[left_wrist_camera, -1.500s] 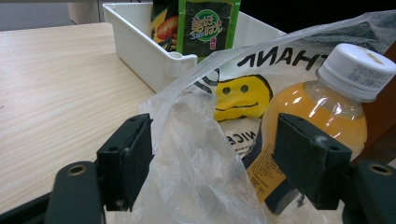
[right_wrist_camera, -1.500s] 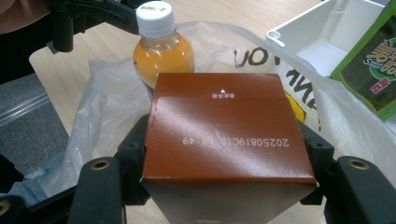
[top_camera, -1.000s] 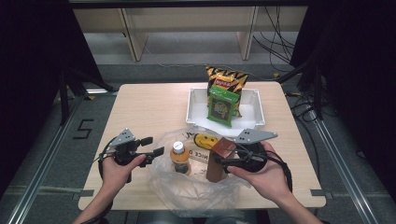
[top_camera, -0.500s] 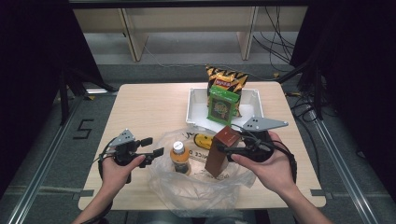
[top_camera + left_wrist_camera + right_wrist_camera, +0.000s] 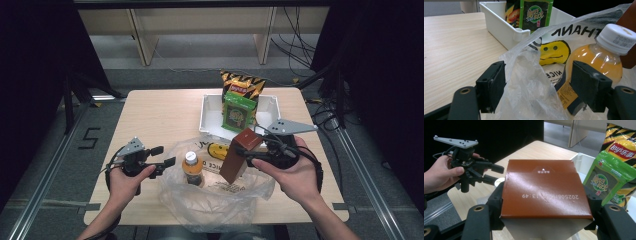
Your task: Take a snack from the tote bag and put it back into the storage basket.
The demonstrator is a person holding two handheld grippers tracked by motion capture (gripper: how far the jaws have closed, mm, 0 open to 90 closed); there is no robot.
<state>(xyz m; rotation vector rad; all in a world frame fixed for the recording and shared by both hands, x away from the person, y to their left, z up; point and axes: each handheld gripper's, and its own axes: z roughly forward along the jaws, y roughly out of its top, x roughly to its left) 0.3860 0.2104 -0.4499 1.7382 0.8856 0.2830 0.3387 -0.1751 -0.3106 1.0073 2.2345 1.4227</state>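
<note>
Pale wood table (image 5: 165, 115) on a grey floor, dark curtains on both sides, a pale shelf unit at the back, black cables trailing at back right. A "5" marked on the floor to the left.

Count: two grippers, one bag, one bottle, one box, one tray, two snack packs.

Left gripper (image 5: 162, 156) held low at the near left, jaws spread with nothing clamped; in its own view the clear plastic bag's (image 5: 215, 200) edge lies loose between them. Bag is crumpled at the near middle, printed with a yellow smiley. One orange-juice bottle (image 5: 192, 168), white cap, stands upright inside it. Right of that, one brown box (image 5: 239, 154), tilted, raised above the bag, pinched across its sides by the right gripper (image 5: 250, 152). Behind, one white tray (image 5: 210, 112) with a green seaweed pack (image 5: 239, 111) and a yellow chips pack (image 5: 242, 86) standing in it.

Bag lettering partly folded under, unreadable. Box's lower end cut off in the right gripper view. Bottle label partly behind a jaw.
</note>
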